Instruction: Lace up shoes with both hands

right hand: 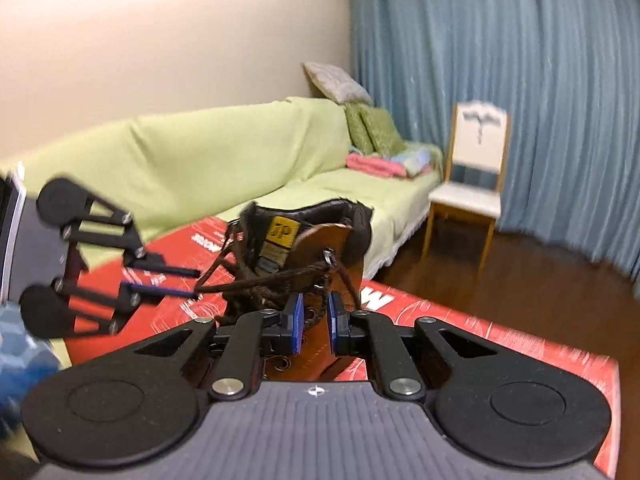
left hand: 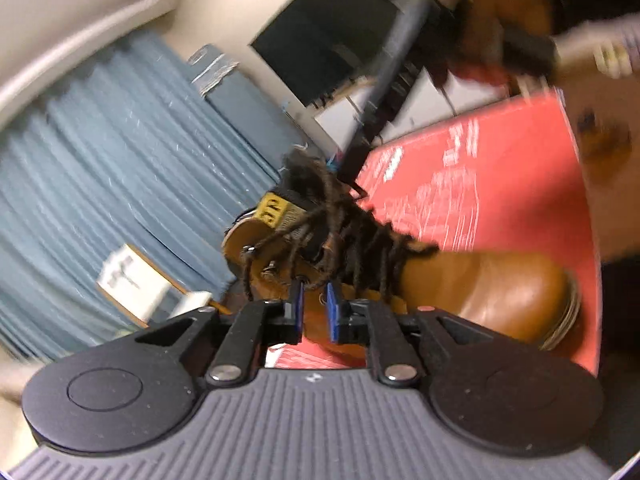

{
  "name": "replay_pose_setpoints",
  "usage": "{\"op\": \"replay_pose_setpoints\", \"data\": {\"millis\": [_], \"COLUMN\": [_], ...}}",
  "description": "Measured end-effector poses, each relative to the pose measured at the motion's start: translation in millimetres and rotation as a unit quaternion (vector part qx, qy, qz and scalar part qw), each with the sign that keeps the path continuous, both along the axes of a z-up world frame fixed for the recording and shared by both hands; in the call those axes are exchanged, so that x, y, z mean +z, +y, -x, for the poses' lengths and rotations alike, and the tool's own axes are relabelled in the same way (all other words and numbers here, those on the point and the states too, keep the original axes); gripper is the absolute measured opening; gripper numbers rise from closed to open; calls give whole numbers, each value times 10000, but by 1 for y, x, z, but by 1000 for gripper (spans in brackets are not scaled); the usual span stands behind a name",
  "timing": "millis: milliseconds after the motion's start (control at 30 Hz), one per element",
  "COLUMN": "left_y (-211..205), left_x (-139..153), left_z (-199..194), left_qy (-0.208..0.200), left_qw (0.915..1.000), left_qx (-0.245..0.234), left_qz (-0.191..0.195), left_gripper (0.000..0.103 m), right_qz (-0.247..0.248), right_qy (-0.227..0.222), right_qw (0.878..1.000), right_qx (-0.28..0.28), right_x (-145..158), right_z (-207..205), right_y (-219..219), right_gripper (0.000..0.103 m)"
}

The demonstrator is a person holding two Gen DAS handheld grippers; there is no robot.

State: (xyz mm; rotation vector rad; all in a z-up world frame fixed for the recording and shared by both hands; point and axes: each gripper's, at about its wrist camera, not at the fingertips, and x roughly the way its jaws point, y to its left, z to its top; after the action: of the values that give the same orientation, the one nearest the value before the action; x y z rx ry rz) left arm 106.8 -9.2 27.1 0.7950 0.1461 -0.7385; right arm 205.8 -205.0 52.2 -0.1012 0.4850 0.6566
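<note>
Your tan boot (right hand: 320,248) stands on the red box (right hand: 500,344), its dark brown lace (right hand: 224,280) loose across the eyelets. Your left gripper (right hand: 196,282) sits beside the boot's cuff with its fingers a narrow gap apart and the lace at their tips — I cannot tell if it is pinched. Your right gripper (right hand: 313,312) is parted, blue pads straddling the boot's leather edge — no clear clamp.

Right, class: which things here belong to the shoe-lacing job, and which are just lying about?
Job: boot, laces, left tongs, right tongs, red box under the boot.
Lying about: sofa, cushions, chair, curtain.
</note>
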Motion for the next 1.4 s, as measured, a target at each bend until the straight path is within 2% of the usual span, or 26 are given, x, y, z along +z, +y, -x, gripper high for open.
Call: {"op": "replay_pose_setpoints", "data": {"millis": [133,267,433,500,567,633,700,967,1067,1233,1400], "left_y": [14,20,28,32,31,31,31,22,23,18,9], "left_x": [19,29,35,35,34,33,34,39,39,31,27], "left_z": [-19,-42,-63,-68,-70,-69,-67,-56,-55,-51,-49], "left_qy": [849,1658,2436,2659,2734,2765,2751,2368,2271,2304,2291], "left_qw": [9923,9718,9431,9352,9335,9327,9327,9449,9454,9472,9497], "left_qx": [265,509,683,786,869,905,943,1047,1170,1114,1039], "left_qz": [867,1597,2159,2203,2150,2132,2131,2005,2025,1933,1866], "left_gripper": [13,13,13,13,13,3,1,0,0,0,0], "right_qz": [-562,-1060,-767,-703,-708,-798,-885,-1227,-1375,-953,-991], "right_qy": [559,945,745,688,668,691,740,1059,1175,954,1257], "right_qw": [9968,9899,9941,9950,9952,9944,9933,9868,9835,9895,9868], "right_qx": [-78,-39,-158,-151,-118,-79,-70,13,-2,-511,-248], "right_x": [3,4,13,14,14,13,12,5,3,8,6], "right_z": [-7,-9,4,7,6,6,4,-9,-12,-3,9], "right_y": [-20,-39,-46,-45,-41,-41,-40,-45,-51,-61,-55], "right_gripper": [11,2,0,1,5,8,10,11,1,0,0]}}
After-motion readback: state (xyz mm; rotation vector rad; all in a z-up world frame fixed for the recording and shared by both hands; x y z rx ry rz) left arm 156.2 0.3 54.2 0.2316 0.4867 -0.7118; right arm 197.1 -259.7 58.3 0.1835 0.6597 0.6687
